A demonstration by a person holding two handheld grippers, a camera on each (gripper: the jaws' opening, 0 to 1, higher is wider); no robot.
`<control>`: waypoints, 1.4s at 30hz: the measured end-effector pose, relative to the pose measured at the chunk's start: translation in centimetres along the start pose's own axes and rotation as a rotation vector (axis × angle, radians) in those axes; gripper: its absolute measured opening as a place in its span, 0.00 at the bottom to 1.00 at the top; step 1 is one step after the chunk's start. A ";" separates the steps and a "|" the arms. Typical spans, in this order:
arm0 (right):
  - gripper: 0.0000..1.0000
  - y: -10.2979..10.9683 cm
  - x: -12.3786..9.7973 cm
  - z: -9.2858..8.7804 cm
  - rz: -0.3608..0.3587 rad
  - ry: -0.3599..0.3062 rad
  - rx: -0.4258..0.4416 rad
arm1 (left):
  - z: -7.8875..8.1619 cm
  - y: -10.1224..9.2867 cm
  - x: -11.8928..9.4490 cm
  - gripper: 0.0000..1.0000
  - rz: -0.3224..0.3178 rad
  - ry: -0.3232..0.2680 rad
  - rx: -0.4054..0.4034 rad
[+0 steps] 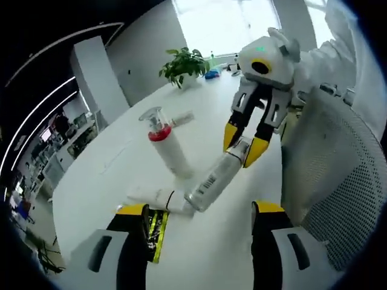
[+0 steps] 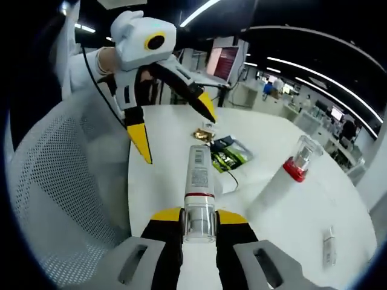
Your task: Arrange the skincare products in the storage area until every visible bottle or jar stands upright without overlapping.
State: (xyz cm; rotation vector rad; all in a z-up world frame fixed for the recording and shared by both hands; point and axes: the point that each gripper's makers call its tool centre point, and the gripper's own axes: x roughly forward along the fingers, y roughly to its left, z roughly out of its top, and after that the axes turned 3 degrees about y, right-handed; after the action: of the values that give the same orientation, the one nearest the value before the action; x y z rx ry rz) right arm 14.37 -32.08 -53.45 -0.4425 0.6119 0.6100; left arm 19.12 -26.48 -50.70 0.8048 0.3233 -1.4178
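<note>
One bottle matters for what we do next: the white tube bottle (image 2: 199, 175) with a clear cap, which our right tongs (image 2: 199, 220) have closed on at the cap end. In the right gripper view its long axis runs straight away from us along the line of the jaws, label up, body stretched out over the bench (image 2: 272, 145). From the left gripper view the same bottle (image 1: 216, 179) slants low, its far end down near a small white tube (image 1: 158, 198) lying flat on the bench, its capped end up between the right tongs' (image 1: 243, 145) yellow tips. So it is leaning, close to lying, and not upright.

Our left tongs (image 1: 199, 220) stand open with nothing between them, just short of the bottle's lower end; in the right gripper view they (image 2: 175, 130) hang spread above the bottle's far end. We judge the left side to be the nearer helper for that end, while the right already has the grip.

Beside it, a taller white bottle (image 1: 168, 148) with a red collar and clear cap stands up, tilted in this fisheye, near but apart from the held one. To raise our bottle we would swing the capped end up over its base, away from that neighbour. A green sachet (image 2: 231, 156) lies beyond.
</note>
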 end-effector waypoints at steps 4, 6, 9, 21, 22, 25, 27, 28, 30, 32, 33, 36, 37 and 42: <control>0.10 0.6 0.3 0.7 0.027 0.019 -0.071 | -0.2 -0.5 0.9 0.57 0.011 0.025 0.106; 0.10 1.0 0.5 1.0 0.050 0.029 -0.106 | -0.5 -1.5 0.5 0.57 0.010 0.058 0.130; 0.10 1.2 0.8 1.5 0.058 0.034 -0.154 | -0.7 -1.9 1.1 0.52 -0.016 0.070 0.163; 0.10 1.2 1.9 3.1 0.068 0.068 -0.325 | -0.3 -1.6 2.3 0.37 -0.046 0.116 0.291; 0.10 1.3 1.9 3.2 0.069 0.070 -0.333 | -0.4 -1.5 2.4 0.36 -0.046 0.128 0.320; 0.10 1.2 2.1 3.4 0.062 0.084 -0.370 | -0.3 -1.2 2.7 0.34 -0.034 0.129 0.324; 0.10 1.1 2.1 3.3 0.058 0.091 -0.387 | -0.4 -1.4 2.9 0.31 -0.047 0.131 0.325; 0.10 1.1 2.1 3.3 0.057 0.090 -0.384 | -0.4 -1.5 3.0 0.29 -0.055 0.133 0.328; 0.10 1.1 2.1 3.4 0.057 0.092 -0.397 | -0.5 -1.7 3.2 0.28 -0.069 0.131 0.332; 0.10 1.1 2.1 3.5 0.052 0.095 -0.422 | -0.5 -1.8 3.5 0.27 -0.074 0.132 0.346; 0.10 1.1 2.1 3.5 0.052 0.097 -0.424 | -0.5 -1.8 3.6 0.26 -0.078 0.134 0.349; 0.10 0.9 2.0 3.5 0.044 0.108 -0.444 | -0.6 -1.8 3.8 0.25 -0.084 0.131 0.347; 0.10 1.0 2.0 3.5 0.044 0.108 -0.449 | -0.6 -1.8 3.8 0.25 -0.085 0.133 0.353; 0.10 1.0 2.1 3.5 0.045 0.113 -0.446 | -0.8 -1.8 4.1 0.24 -0.094 0.128 0.387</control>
State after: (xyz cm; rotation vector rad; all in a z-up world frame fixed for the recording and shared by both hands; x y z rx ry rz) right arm 16.46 -28.59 -52.47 -0.8876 0.5932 0.7711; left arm 18.33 -28.89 -54.42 1.2122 0.1874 -1.5437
